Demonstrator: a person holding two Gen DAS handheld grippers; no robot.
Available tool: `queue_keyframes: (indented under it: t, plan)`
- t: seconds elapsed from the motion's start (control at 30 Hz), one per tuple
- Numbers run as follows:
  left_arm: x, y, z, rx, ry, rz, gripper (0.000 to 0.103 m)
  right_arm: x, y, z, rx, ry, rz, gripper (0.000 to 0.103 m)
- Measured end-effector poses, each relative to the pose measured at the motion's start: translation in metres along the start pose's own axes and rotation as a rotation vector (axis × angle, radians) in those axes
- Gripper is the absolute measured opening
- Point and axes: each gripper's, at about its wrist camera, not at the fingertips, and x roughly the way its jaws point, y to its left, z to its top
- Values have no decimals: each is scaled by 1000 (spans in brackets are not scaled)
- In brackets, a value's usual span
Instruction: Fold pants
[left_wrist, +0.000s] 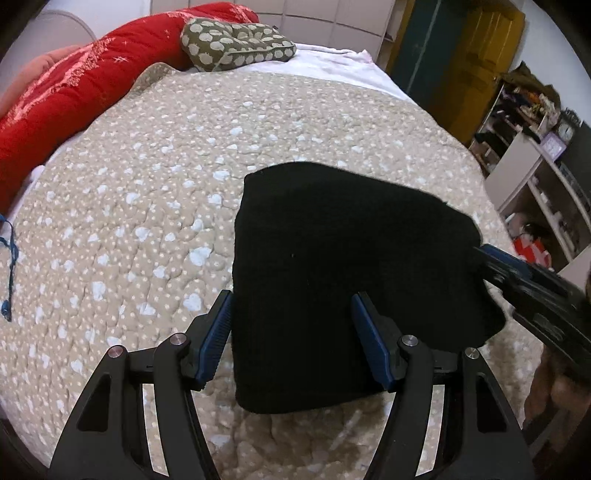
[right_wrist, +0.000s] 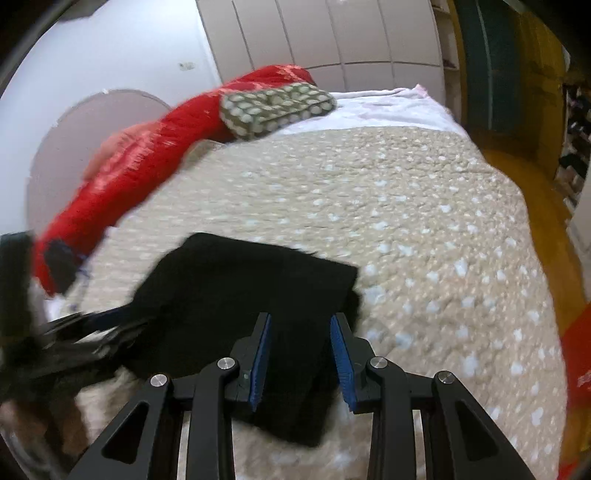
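beige quilt (left_wrist: 147, 206) with pale spots covers the bed, and a white sheet (left_wrist: 332, 66) shows at its far end. along the far left edge lies a red blanket (left_wrist: 55, 96), with an olive dotted pillow (left_wrist: 236, 42) resting against it. shelves (left_wrist: 535, 155) crowded with small items stand off to the right, past the bed.

the pants (left_wrist: 351, 266), black, lie on the quilt as a compact folded block near the front edge of the bed.

left gripper (left_wrist: 291, 339) hangs over the near left part of the block, jaws spread wide; its left pad sits at the block's left edge, the right pad over the cloth, and neither visibly pinches anything. right gripper (right_wrist: 300, 363) is at the block's right side, jaws parted about halfway with black cloth seen between the blue pads. that view is blurred, so i cannot tell whether the pads press the cloth.
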Motion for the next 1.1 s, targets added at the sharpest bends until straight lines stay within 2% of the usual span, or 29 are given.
queue_keyframes:
  t: [0.03, 0.07, 0.2, 0.33, 0.43, 0.5, 0.7, 0.83, 0.93, 1.1]
  plan:
    - [1, -1, -1, -4, 4, -1, 67, 13, -2, 1, -4, 48, -37, 31]
    - [3, 0, -1, -8, 10, 1, 68, 19, -6, 2, 6, 66, -29, 31]
    - [6, 3, -2, -16, 14, 3, 75, -2, -6, 1, 13, 47, -14, 31]
    - [7, 5, -4, -28, 9, -2, 75, -25, 10, -13, -47, 41, 29, 33]
    - [8, 3, -6, -21, 11, 0, 75, -15, 12, -30, -55, 80, 32, 35]
    - [8, 3, -7, -18, 8, 2, 75, -6, 11, -40, -50, 74, 15, 42]
    - [7, 4, -9, -28, 4, -3, 75, -12, 3, -36, 7, 90, 50, 42]
    - [7, 4, -9, -27, 2, -2, 75, -23, 6, -30, 4, 53, 45, 42]
    - [5, 5, -8, -28, 15, -13, 75, -25, -3, -28, 75, 29, 94, 42]
    - [-5, 27, 2, -123, 12, -86, 75, -11, -19, -29, 175, 48, 137, 46]
